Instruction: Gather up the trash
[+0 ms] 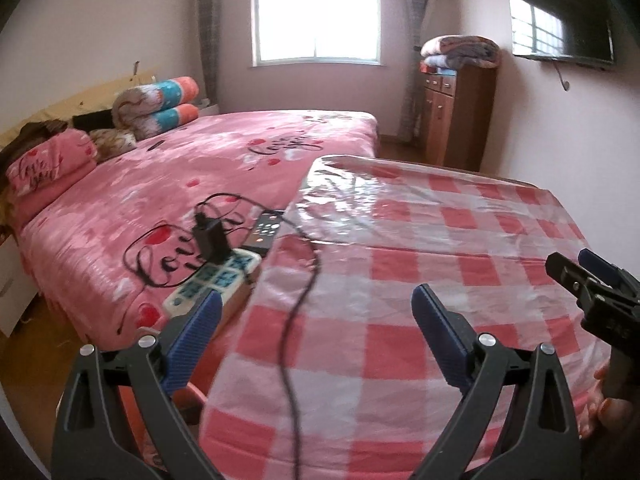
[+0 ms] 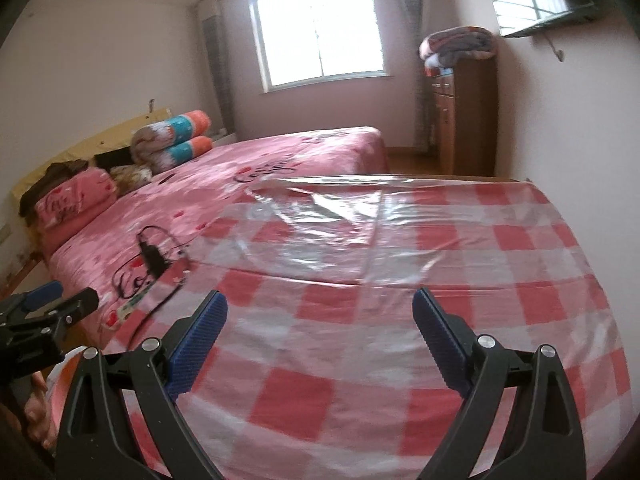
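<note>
My left gripper (image 1: 316, 296) hangs open over the near left part of a table with a red-and-white checked cloth (image 1: 440, 240) under clear plastic. Nothing lies between its blue pads except a thin black cable (image 1: 289, 360) that runs over the cloth. My right gripper (image 2: 320, 298) is open too, above bare checked cloth (image 2: 360, 360). Each gripper shows in the other's view: the right gripper (image 1: 580, 268) at the right edge, the left gripper (image 2: 60, 296) at the left edge. I see no loose piece of trash in either view.
Left of the table is a pink bed (image 1: 200, 152). On its near corner lie a power strip (image 1: 216, 280) with a black charger (image 1: 210, 240) and a remote (image 1: 266, 232). A wooden cabinet (image 1: 456, 120) with folded blankets stands at the far right, below a wall TV (image 1: 560, 28).
</note>
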